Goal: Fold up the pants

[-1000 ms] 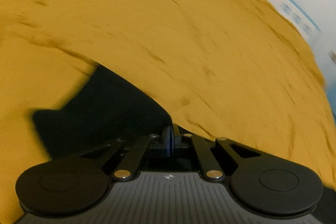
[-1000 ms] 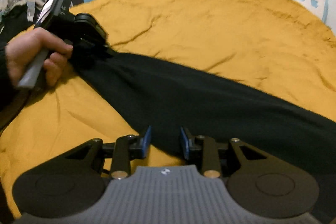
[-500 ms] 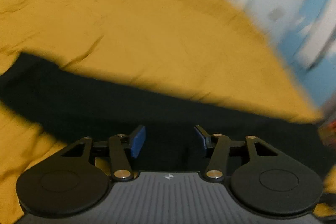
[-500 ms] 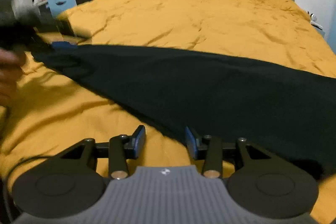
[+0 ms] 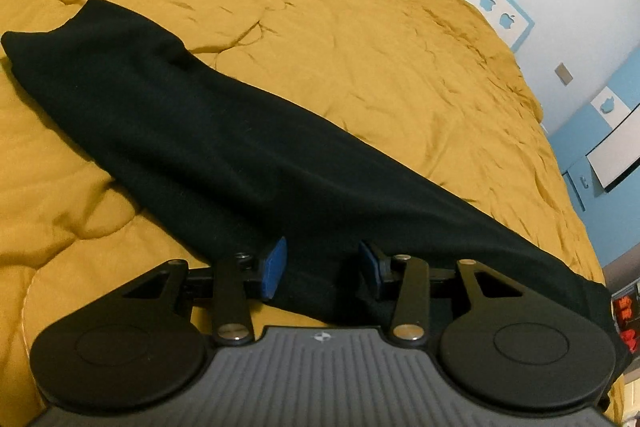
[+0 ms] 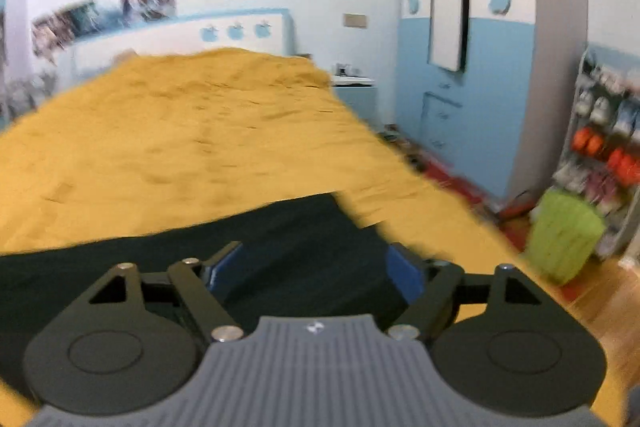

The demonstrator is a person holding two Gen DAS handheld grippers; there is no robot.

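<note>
The black pants (image 5: 240, 147) lie stretched out flat in a long band across the yellow bedspread (image 5: 360, 27), one end up near the far left of the bed and the other running off toward its right edge. The left gripper (image 5: 323, 267) hangs just above the pants' near edge, its jaws partly apart after opening then closing slightly, pressing on nothing. The right gripper (image 6: 316, 267), in a blurred view, sits over the pants' end near the bed's right edge, its jaws wide, having just been opening, with cloth below but not clamped.
</note>
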